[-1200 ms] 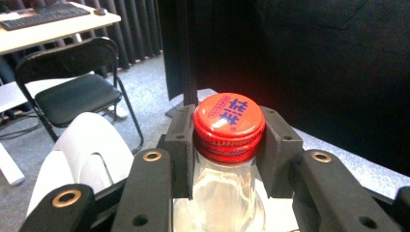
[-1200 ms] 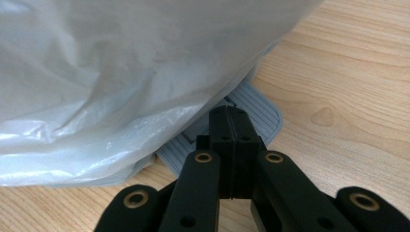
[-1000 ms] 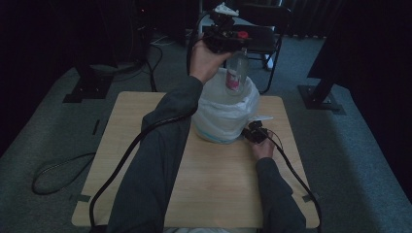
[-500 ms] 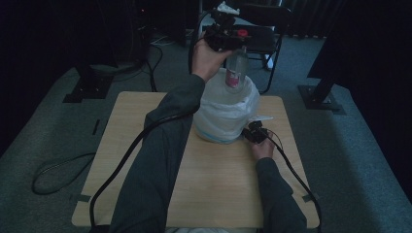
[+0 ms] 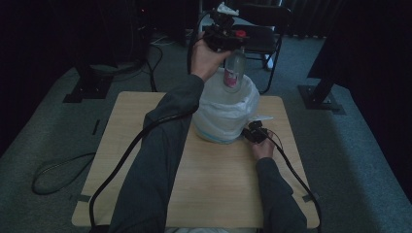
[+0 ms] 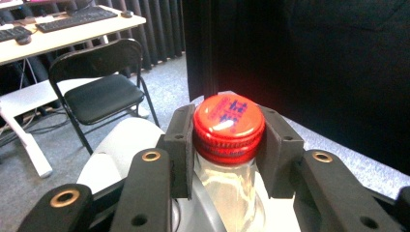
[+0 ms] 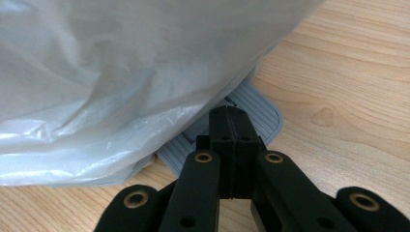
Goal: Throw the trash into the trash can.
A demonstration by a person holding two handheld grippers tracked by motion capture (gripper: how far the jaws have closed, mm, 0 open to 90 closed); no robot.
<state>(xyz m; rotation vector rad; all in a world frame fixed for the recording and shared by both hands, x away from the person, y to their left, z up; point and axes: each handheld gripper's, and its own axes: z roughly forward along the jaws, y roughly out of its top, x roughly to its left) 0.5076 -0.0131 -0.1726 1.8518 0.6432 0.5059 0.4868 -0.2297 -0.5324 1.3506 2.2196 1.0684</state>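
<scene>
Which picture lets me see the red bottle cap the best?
The left gripper view. There the red cap is close up and faces the camera, with the left gripper pads on either side of it, atop the clear bottle. The high view shows the cap as a small red dot.

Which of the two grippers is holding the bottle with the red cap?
The left gripper, raised above the lined bin, clamps the bottle below its cap. The right gripper is shut, down by the bin's pedal.
</scene>
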